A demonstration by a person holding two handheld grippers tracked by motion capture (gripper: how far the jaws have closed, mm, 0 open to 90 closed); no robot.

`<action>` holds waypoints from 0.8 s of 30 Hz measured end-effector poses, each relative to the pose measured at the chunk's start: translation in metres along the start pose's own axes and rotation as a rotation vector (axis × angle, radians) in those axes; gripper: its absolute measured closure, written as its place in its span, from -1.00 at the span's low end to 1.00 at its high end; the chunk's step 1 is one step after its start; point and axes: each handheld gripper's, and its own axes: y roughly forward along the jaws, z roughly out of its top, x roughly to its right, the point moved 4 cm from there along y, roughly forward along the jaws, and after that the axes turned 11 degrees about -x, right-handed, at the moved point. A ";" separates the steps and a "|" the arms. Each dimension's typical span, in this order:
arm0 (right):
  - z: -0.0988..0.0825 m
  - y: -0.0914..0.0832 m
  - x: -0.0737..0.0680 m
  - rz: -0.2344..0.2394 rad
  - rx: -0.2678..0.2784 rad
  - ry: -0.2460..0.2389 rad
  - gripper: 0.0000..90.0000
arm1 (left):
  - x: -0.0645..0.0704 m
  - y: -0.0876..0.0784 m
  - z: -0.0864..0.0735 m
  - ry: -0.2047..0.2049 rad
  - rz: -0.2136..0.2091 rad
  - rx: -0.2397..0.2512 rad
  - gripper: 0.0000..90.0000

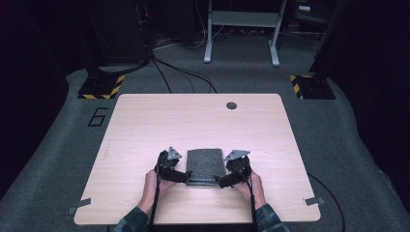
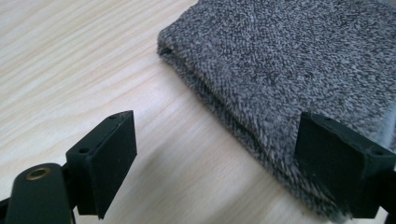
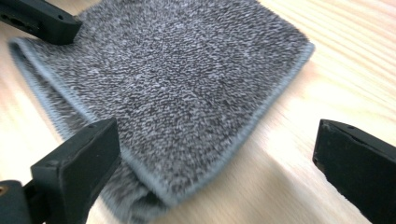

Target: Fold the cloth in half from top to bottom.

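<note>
High view puts a folded grey towel just below the centre of the frame, lying flat on the wooden table near its front edge, with the left gripper at the towel's lower left corner and the right gripper at its lower right. Left gripper view shows that tool's jaws spread wide and holding nothing, one over bare wood at lower left and the other over the towel's near corner at lower right (the stacked layers show along the edge). Right gripper view shows the same: jaws apart, empty, straddling a hemmed corner of the towel. I judge the step in hand to be lining up on both near corners. Next, each gripper would need to lower, slip one jaw under the chosen layers and close, both together.
</note>
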 end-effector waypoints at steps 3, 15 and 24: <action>-0.006 -0.010 0.005 -0.003 0.018 0.021 -0.99 | -0.003 -0.006 -0.006 -0.023 0.009 0.021 -0.74; -0.050 -0.046 0.045 -0.064 0.091 0.165 -0.98 | -0.032 -0.042 -0.042 -0.099 0.091 0.048 -0.74; -0.099 -0.064 0.077 -0.136 0.090 0.277 -0.97 | -0.062 -0.058 -0.081 -0.175 0.162 0.061 -0.77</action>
